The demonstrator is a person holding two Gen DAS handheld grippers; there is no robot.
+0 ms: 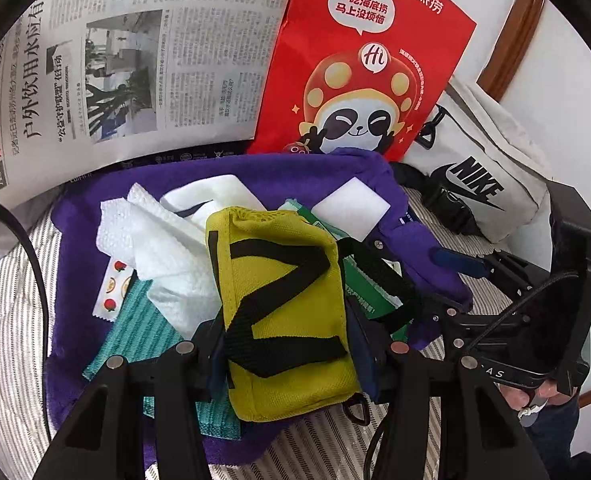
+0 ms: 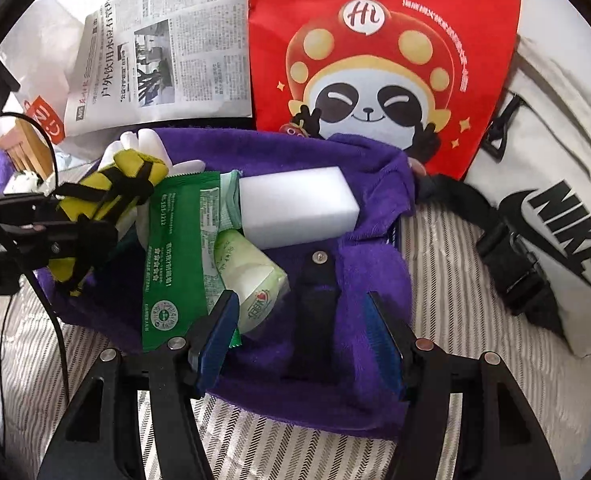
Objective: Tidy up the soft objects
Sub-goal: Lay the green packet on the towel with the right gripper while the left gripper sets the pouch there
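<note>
A: Holding the yellow pouch (image 1: 283, 312) is the left hand-held gripper (image 1: 291, 356), pads pinched on its sides, above the purple towel (image 2: 375, 280) on the striped bed (image 2: 475, 312).

B: State of the right hand-held gripper (image 2: 303, 336)?

A: Jaws spread over a towel fold, no pad pressing, nothing gripped. A dark finger-shaped form between them cannot be identified.

B: Step in hand?

A: Probably gathering: the sponge (image 2: 295, 212), green packet (image 2: 175, 256), tissue pack (image 2: 251, 276) and paper towel (image 1: 155, 248) lie heaped on the towel.

B: Next move?

A: Likely lower the pouch onto a bare towel area, then release. The right must close fully on cloth; loose fabric slips.
</note>
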